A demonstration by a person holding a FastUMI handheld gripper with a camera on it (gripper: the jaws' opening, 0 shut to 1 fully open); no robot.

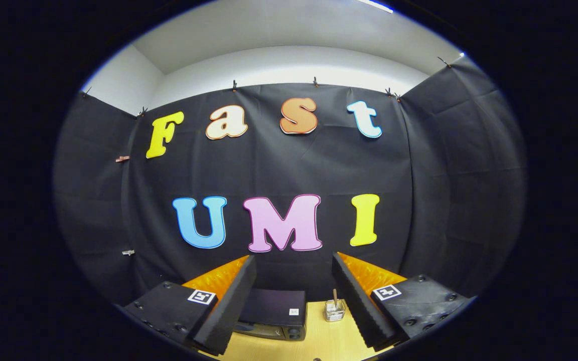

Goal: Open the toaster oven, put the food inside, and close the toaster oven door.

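While you are holding the gripper (294,296) high and level, its two fingers are standing wide apart with nothing between them. Toaster oven (272,313): sitting on the wooden table (319,341) at about 11 o'clock from the midpoint between the fingertips, just ahead, its dark top facing you and its front panel showing along the lower edge; whether the door is open or shut cannot be told. Small clear glass container (334,310) with a thin stick standing in it: resting at 1 o'clock, just beside the oven's right side, close to the inner face of the right finger. Booth's black cloth wall is rising directly behind both items. Bare tabletop is lying open at 6 o'clock, between the fingers, nearer you than the oven.
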